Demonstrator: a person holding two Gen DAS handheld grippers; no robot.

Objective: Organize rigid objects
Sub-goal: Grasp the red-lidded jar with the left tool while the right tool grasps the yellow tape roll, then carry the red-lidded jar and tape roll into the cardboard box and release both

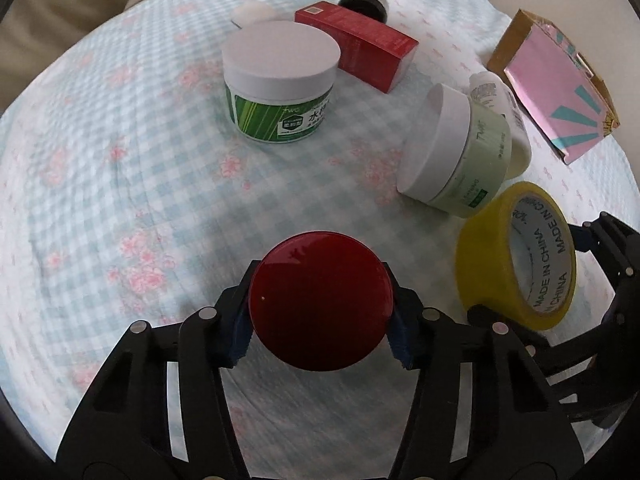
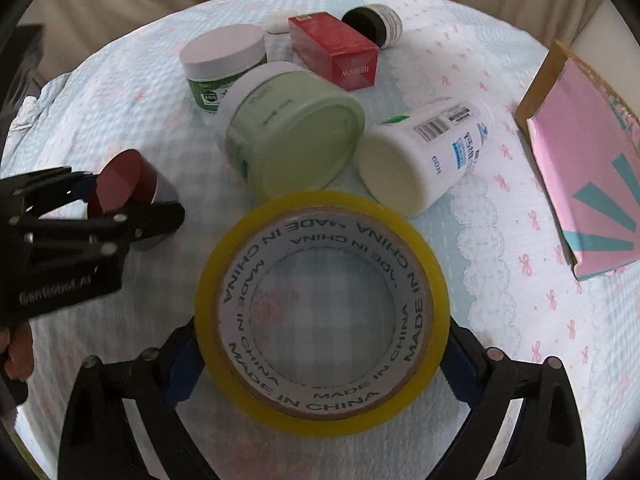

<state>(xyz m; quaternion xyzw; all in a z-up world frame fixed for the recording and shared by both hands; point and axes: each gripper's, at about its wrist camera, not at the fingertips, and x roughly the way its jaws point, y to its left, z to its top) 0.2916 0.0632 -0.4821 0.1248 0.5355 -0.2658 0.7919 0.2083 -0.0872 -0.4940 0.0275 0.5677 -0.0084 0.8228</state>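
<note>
My left gripper (image 1: 320, 336) is shut on a dark red round jar (image 1: 320, 300), held above the checked cloth; the jar also shows in the right wrist view (image 2: 128, 186). My right gripper (image 2: 320, 354) is shut on a yellow tape roll (image 2: 320, 416), also seen in the left wrist view (image 1: 480, 264). On the cloth lie a pale green jar on its side (image 2: 296, 136), a white bottle on its side (image 2: 424, 152), an upright green-labelled white-lidded jar (image 1: 280, 76), a red box (image 1: 360, 46) and a black-capped jar (image 1: 366, 2).
A pink card box (image 2: 580, 172) lies at the right edge of the round table covered by a checked blue cloth (image 1: 120, 180). A small white object (image 1: 252, 14) sits behind the green-labelled jar. Beige cushions lie beyond the far edge.
</note>
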